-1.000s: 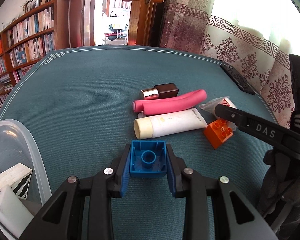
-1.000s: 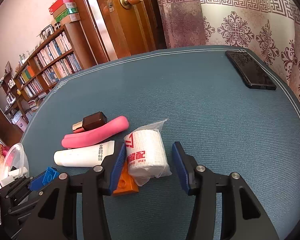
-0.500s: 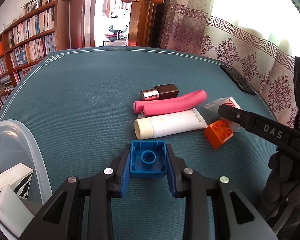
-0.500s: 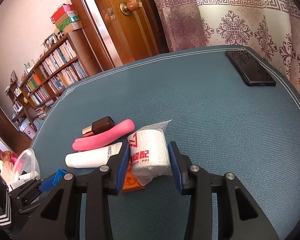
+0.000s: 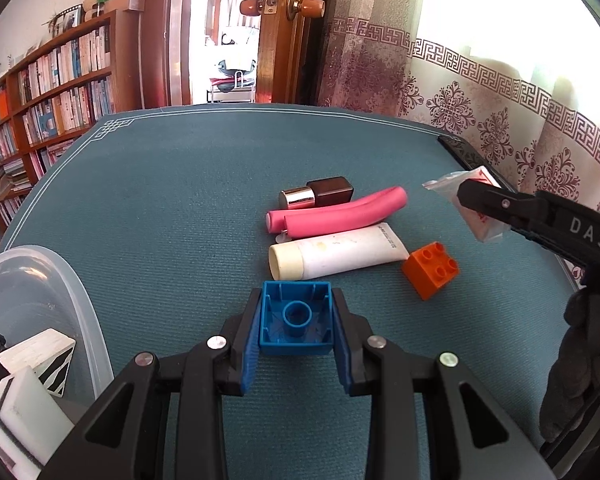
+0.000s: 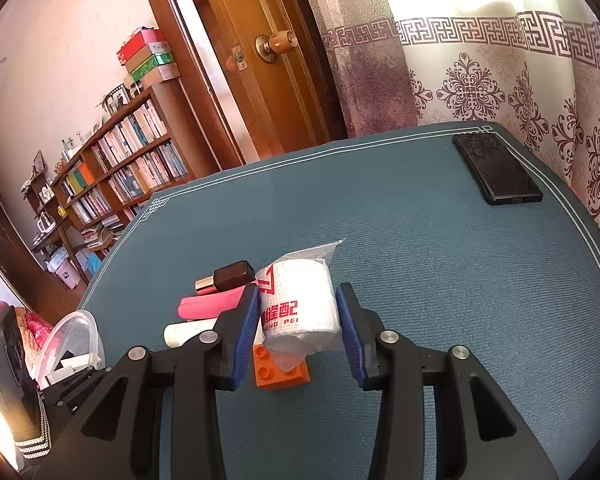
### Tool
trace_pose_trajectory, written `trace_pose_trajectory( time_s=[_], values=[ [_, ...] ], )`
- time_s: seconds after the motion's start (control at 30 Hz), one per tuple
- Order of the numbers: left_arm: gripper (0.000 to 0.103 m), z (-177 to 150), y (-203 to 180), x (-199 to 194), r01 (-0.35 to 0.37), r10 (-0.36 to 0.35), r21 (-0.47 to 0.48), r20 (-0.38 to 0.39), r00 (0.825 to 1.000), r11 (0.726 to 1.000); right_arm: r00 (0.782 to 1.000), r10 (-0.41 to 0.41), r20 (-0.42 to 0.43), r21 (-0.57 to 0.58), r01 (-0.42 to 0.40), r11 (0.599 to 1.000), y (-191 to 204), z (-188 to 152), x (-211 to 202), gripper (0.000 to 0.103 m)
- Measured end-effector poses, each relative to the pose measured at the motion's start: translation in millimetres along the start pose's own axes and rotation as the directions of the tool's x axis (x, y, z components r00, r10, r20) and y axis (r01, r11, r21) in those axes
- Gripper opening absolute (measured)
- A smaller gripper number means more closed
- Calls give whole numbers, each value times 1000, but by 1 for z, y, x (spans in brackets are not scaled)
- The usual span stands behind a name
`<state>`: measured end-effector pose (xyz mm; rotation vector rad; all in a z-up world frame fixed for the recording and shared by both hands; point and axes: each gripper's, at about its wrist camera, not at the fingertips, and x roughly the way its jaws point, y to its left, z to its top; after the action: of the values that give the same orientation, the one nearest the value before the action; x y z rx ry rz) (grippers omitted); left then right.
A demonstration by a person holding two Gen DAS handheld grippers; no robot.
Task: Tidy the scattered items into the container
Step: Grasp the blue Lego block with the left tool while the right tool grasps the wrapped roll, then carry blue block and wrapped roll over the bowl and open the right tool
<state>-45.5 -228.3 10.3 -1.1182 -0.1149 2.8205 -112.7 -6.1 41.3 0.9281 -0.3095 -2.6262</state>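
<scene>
1. The left gripper (image 5: 296, 322) pinches a blue toy brick (image 5: 296, 318) between its blue pads, hollow underside toward the camera, at lower centre of the left wrist view.
2. The right gripper (image 6: 298, 316) clamps a white bandage roll (image 6: 298, 308) in a clear wrapper with red print; in the left wrist view the roll hangs clear above the table at the right edge.
3. An orange toy brick (image 5: 430, 270) lies on the table just right of centre, touching the crimped end of a white cream tube (image 5: 332, 254).
4. Just behind the tube lies a pink foam tube (image 5: 336, 216), and behind that a brown-capped lipstick (image 5: 318, 194).
5. The clear plastic container (image 5: 40, 280) sits at the lower left, holding white and black-striped blocks (image 5: 36, 360).
6. A black phone (image 6: 496, 172) lies at the teal table's (image 5: 160, 200) far right edge, well apart from the rest.
</scene>
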Motion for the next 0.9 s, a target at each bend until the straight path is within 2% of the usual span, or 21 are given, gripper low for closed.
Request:
trace_pose_trajectory(
  time_s=[0.27, 0.57, 0.9],
  values=[
    [35, 4, -4, -13, -1, 1, 3, 29, 1000, 1000, 999, 13, 44, -11, -12, 1000, 6, 6, -16, 42],
    [35, 7, 1, -50, -9, 10, -13, 101, 995, 1000, 996, 39, 82, -12, -38, 999, 12, 11, -34, 42],
    [35, 1, 15, -86, -34, 39, -35, 140, 989, 999, 992, 75, 104, -43, -71, 997, 28, 9, -48, 42]
  ],
)
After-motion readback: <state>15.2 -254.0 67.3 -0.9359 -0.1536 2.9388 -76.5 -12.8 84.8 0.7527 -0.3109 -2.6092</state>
